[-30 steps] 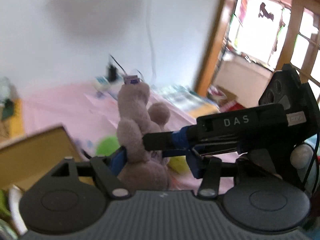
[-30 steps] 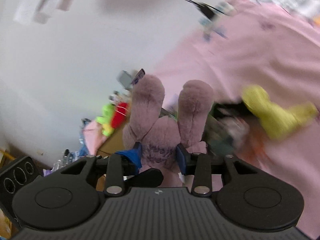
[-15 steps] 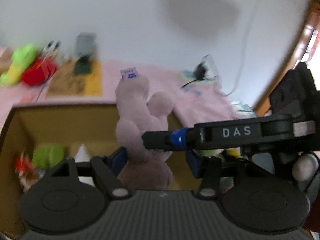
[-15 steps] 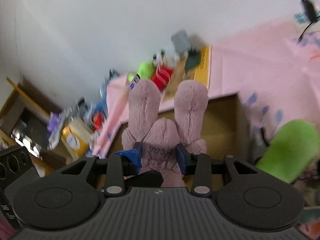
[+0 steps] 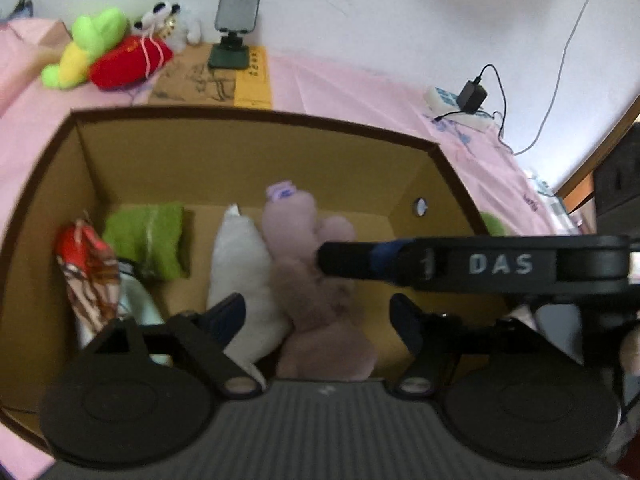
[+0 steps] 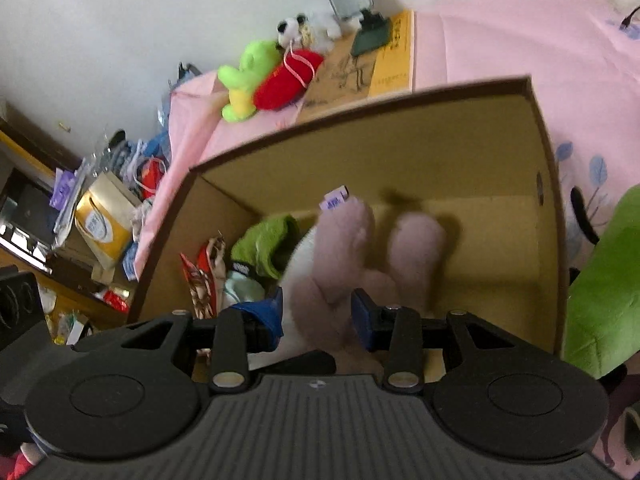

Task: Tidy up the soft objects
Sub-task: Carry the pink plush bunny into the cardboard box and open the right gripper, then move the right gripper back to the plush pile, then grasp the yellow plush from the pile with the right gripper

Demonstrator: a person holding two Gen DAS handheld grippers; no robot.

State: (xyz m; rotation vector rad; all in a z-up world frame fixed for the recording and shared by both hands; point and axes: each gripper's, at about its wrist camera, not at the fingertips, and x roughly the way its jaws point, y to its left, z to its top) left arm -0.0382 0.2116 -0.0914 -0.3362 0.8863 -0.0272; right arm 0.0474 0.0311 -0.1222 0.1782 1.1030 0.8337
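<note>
A: Our left claw [image 5: 316, 320] is opening: its jaws stand wide of the mauve plush bunny [image 5: 316, 280], which lies between them without either pad pressing on it.

B: And our right claw [image 6: 316, 314] has the bunny [image 6: 340, 264] clamped at the body, blue pads [image 6: 362, 316] pressed into the fur on both sides, ears pointing up the frame. In the left wrist view that claw reaches in from the right edge, its tip against the bunny's middle.

A: The bunny sits low inside the open cardboard box [image 5: 256, 148], centre of the frame, touching a white plush [image 5: 240, 264] on its left.

B: Further left in the box we see a green plush [image 5: 146, 240] and a red patterned cloth bag [image 5: 88, 272] against the left wall.

A: Behind the box, upper left, a lime-green plush [image 5: 86, 46] and a red plush [image 5: 128, 62] lie on the pink-covered surface [image 5: 340, 84], near a phone stand [image 5: 234, 28].

B: At the right edge of the right wrist view, a large green plush [image 6: 604, 280] sits just outside the box wall.
</note>
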